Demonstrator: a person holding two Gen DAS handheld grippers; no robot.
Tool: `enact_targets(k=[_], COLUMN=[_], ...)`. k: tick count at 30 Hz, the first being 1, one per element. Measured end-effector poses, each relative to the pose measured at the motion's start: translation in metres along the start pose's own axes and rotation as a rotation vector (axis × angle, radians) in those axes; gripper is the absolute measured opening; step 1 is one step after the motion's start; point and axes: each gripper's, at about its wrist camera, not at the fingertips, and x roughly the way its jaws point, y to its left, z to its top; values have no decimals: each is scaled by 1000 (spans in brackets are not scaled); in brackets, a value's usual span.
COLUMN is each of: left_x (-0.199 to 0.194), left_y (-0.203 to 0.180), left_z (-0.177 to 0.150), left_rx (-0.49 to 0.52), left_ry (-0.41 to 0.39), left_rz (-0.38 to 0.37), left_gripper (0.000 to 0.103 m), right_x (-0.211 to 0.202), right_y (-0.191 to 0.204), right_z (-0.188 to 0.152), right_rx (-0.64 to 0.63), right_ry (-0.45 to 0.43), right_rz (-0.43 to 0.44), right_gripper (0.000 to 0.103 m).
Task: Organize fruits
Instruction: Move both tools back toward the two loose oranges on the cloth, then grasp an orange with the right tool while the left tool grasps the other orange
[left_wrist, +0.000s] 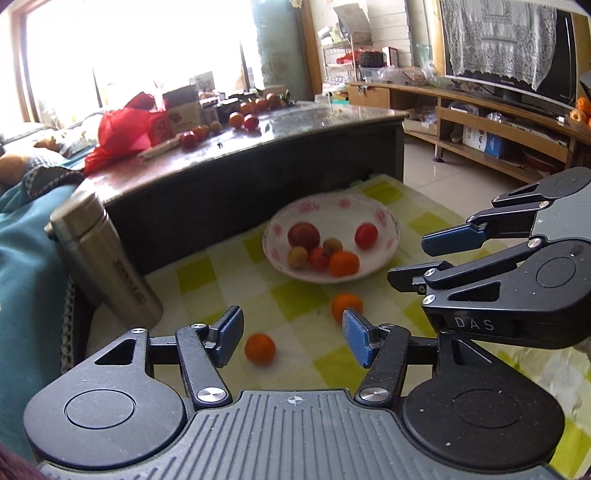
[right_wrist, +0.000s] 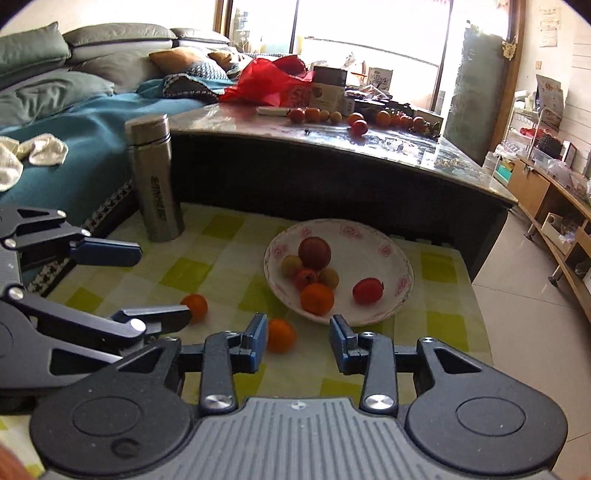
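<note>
While both of my grippers hover over the green-checked cloth (left_wrist: 207, 273), neither holds anything: the left gripper (left_wrist: 293, 338) has its blue-padded fingers spread wide, and the right gripper (right_wrist: 298, 341) stands just as wide. From the left wrist I see two loose oranges on the cloth, one orange (left_wrist: 260, 349) between the fingers and another orange (left_wrist: 346, 305) at about 1 o'clock from it, just behind the right-hand pad. At 12 o'clock sits the floral bowl (left_wrist: 384, 218), with six fruits already in it. Only the left view shows the television (left_wrist: 509, 48) at 2 o'clock; only the right view shows the sofa (right_wrist: 66, 85) at 10 o'clock. A steel flask (right_wrist: 155, 177) stands upright on the cloth, well left of the bowl.
</note>
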Motion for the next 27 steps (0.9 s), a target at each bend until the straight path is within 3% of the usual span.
enact_targets(k=[7, 23, 27], left_x=[26, 81, 88], left_y=[15, 29, 31], left_z=[-31, -27, -28], left_rx=[-11, -63, -66], left_ry=[90, 110, 110], left_rz=[-7, -6, -8], left_gripper=[67, 67, 66], right_x=[28, 85, 96], right_y=[-7, -14, -11], right_z=[-24, -14, -15], right_rx=[5, 59, 56], right_ry=[81, 59, 54], right_rz=[4, 74, 101], right_gripper=[42, 44, 48])
